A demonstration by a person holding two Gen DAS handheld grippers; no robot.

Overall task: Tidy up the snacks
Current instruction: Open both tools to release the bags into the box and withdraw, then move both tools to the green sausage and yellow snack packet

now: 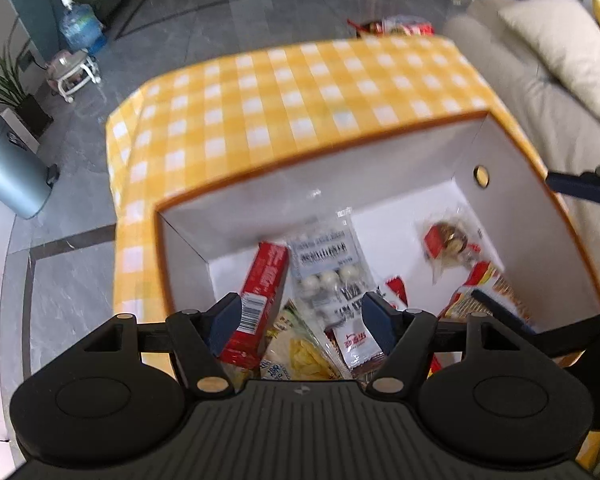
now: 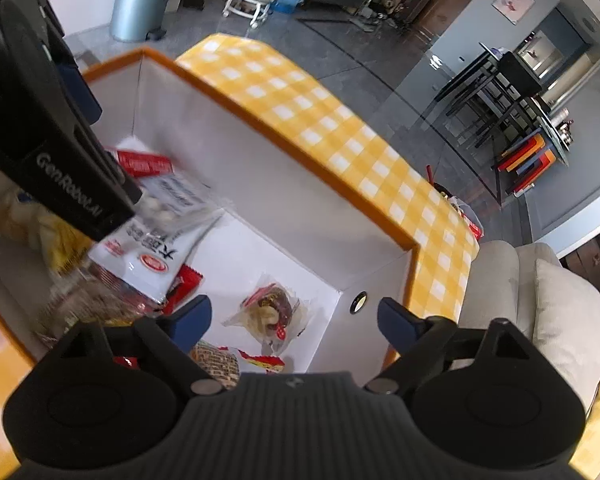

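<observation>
A white box with an orange rim (image 1: 312, 160) (image 2: 300, 160) stands on a yellow checked tablecloth (image 1: 284, 92) (image 2: 340, 120) and holds several snacks. My left gripper (image 1: 302, 314) hangs open over its left part, above a red carton (image 1: 262, 292) and a clear pack of white balls (image 1: 328, 264); nothing is between its fingers. My right gripper (image 2: 296, 316) is open over the right part, above a clear-wrapped pastry (image 2: 268, 312) (image 1: 452, 240). The left gripper's black body (image 2: 60, 180) hides part of the snack pile (image 2: 156, 248) in the right wrist view.
A beige sofa (image 1: 552, 52) (image 2: 560, 320) stands beside the table. More snack packs (image 1: 396, 26) lie at the table's far edge. On the grey floor are a metal bin (image 1: 12, 172), a water bottle (image 1: 80, 26) and a small stool (image 1: 74, 72).
</observation>
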